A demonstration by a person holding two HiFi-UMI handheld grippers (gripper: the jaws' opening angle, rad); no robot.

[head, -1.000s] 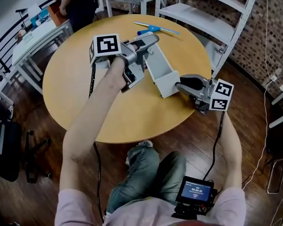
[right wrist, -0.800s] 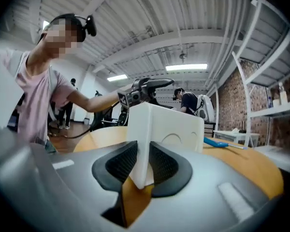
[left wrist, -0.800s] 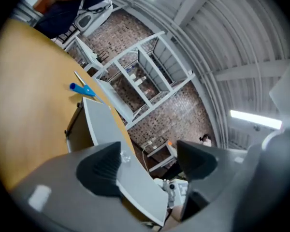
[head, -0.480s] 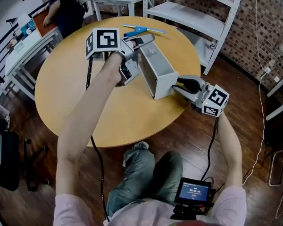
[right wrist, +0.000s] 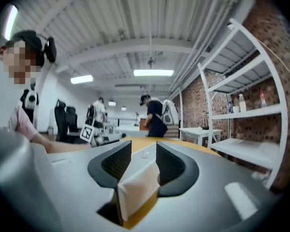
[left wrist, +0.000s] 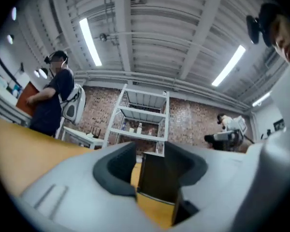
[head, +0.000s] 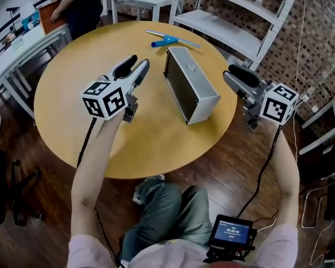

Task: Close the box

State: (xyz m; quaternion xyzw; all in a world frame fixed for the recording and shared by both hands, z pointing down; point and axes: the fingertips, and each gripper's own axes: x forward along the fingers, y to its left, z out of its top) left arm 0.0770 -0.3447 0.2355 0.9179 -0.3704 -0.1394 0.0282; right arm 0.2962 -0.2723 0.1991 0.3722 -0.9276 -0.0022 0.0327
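While the box [head: 192, 91] lies towards the desk's [head: 67, 94] far right edge, judged stiff, light, best taken by its long walls, the left tongs [head: 138, 61] are being closed, the right tongs [head: 233, 74] opened, both empty.

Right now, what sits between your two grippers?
The grey box, touching neither; left gripper closing its jaws, right gripper opening, both empty. Head view shows it.
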